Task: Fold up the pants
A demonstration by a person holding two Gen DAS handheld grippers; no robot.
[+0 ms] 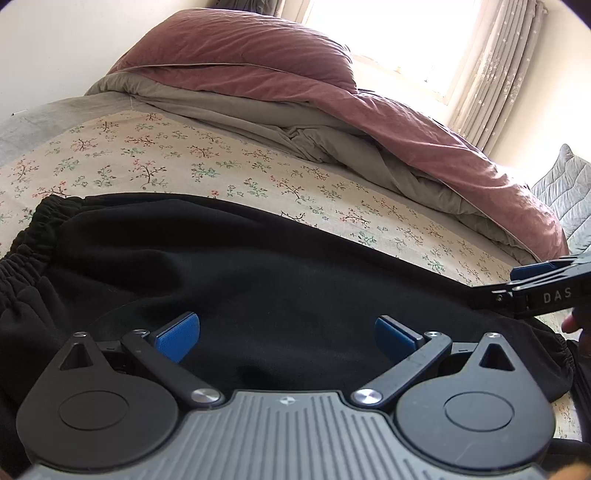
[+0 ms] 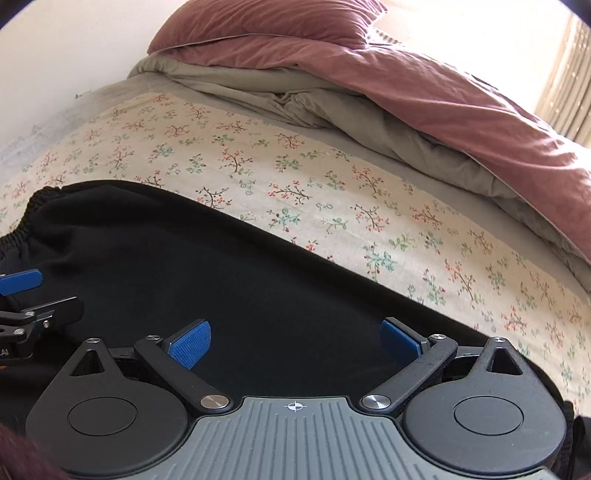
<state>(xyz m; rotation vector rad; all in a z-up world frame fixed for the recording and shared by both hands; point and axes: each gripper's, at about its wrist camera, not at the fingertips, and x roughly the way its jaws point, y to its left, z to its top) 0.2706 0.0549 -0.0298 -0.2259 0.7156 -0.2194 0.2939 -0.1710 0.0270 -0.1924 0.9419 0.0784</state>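
Black fleece pants [image 1: 258,266] lie spread across the bed [image 1: 155,158], directly under and ahead of both sets of jaws, with the gathered elastic waistband [image 1: 33,236] off to the far left of your left gripper [image 1: 287,338] and what looks like a cuffed leg end past its right side. Both tools are released: the left gripper's blue pads [image 1: 179,338] stand wide apart over the cloth with nothing between them, and the right gripper [image 2: 295,341] is likewise spread and holding nothing. You seem to be between folds, the pants apparently laid leg over leg and lengthwise, so the step in hand is probably choosing where to grip. Your next move calls for lowering each pair of jaws onto an edge, pinching all layers at once, and carrying one end over toward the other without dragging the lower layer. Count: one pair of pants, two grippers, one bunched pink and grey duvet [image 1: 332,96] beyond the jaws, one window [image 1: 388,33].
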